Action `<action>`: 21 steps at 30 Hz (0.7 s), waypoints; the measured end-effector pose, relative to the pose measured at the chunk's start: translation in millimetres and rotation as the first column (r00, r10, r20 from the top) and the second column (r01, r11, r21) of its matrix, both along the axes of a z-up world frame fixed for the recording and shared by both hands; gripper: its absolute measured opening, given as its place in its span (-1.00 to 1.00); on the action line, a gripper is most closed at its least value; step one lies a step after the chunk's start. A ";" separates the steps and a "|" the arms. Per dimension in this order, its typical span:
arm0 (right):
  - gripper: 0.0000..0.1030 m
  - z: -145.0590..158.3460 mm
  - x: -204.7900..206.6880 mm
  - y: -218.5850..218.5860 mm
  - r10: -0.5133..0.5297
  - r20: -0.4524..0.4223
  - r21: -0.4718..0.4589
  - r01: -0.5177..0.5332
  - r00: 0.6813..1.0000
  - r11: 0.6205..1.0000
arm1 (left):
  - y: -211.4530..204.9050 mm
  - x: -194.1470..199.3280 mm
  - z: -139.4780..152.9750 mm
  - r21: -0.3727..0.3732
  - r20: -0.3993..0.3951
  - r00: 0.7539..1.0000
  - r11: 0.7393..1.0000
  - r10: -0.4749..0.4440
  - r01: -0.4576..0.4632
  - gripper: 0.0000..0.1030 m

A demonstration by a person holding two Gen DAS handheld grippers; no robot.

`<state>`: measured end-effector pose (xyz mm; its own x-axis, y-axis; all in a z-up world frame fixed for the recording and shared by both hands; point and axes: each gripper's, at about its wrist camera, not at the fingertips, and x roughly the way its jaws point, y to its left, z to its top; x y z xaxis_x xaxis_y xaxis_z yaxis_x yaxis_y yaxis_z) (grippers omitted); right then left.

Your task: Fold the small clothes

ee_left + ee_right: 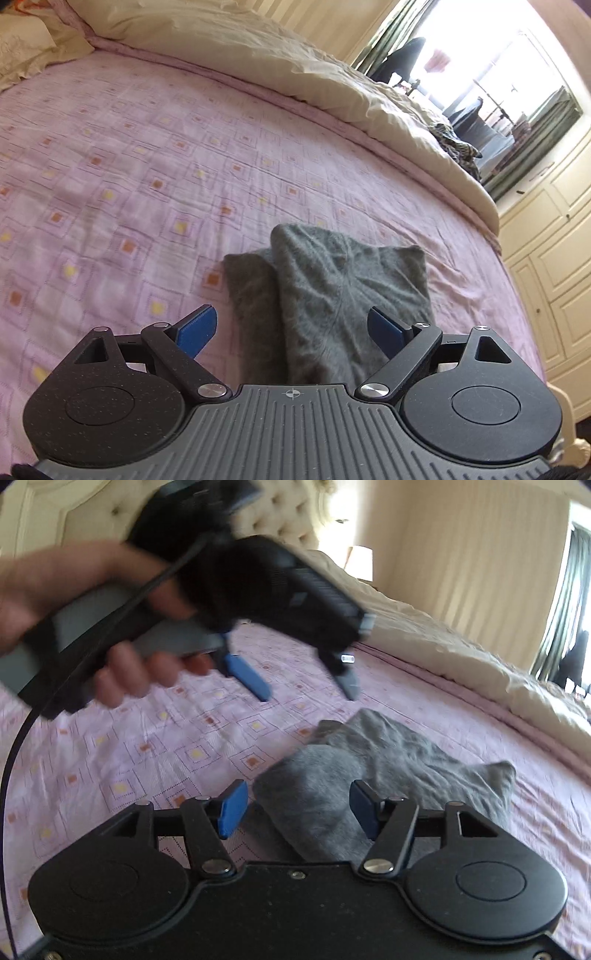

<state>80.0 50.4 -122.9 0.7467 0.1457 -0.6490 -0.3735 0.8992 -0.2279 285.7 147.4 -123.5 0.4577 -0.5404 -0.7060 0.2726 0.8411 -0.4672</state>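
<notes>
Garment [332,295]: grey, fuzzy knit, lying on the bed; folded over itself, one layer overlapping another with a narrower strip showing at the left edge. Placed directly ahead of both claws, its near end passing under each device body.

Left claw [291,332]: spread wide, blue pads apart, nothing between them. Hovers over the garment's near end; the right pad [386,334] sits over the cloth, the left pad [197,326] over bare sheet just beside it. Contact with the cloth cannot be told. In the right wrist view the same claw [306,686] appears blurred, raised above the bed and beyond the garment's far corner, held by a hand [74,609] wrapped round a grey grip, a black cable running down from it.

Right claw [295,808]: spread wide, empty. Both blue pads frame the garment's near end [369,775]; the left pad [232,808] stands over sheet at the cloth's edge.

Sheet [129,166]: pink, printed with nested squares, orange and yellow centres; covers the bed to the left of and beyond the claws.

Duvet [277,66]: cream, rumpled, along the far side of the bed.

Headboard [280,513]: cream, button-tufted, far left behind the hand.

Window [480,66]: bright, curtained, far right.

Cupboard [554,240]: cream panelled doors, right of the bed.
</notes>
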 end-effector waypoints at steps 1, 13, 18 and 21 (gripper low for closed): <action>0.27 -3.7 2.2 3.7 0.008 0.004 -0.011 -0.008 1.000 1.000 | -4.0 5.0 -2.8 -0.002 -0.010 1.000 1.000 -0.003 0.003 0.73; -0.73 -7.9 6.2 -20.1 -0.074 0.002 0.090 0.073 0.997 0.993 | -41.5 56.2 -45.7 -0.065 -0.123 0.992 0.997 0.022 -0.030 0.66; -0.73 -5.9 2.8 -26.2 -0.080 0.004 0.121 0.079 0.997 0.990 | -45.7 53.5 -47.3 -0.037 -0.075 0.996 0.998 0.041 -0.044 -0.85; -0.73 1.4 -3.9 -26.4 -0.078 0.019 0.138 0.075 0.997 0.988 | -40.3 40.7 -33.0 -0.036 0.008 0.999 0.999 0.034 -0.034 -0.87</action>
<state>76.1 23.9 -121.5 0.7742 0.1740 -0.6085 -0.2980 0.9484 -0.1081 326.4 107.1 -156.5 0.4822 -0.5492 -0.6825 0.2486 0.8329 -0.4945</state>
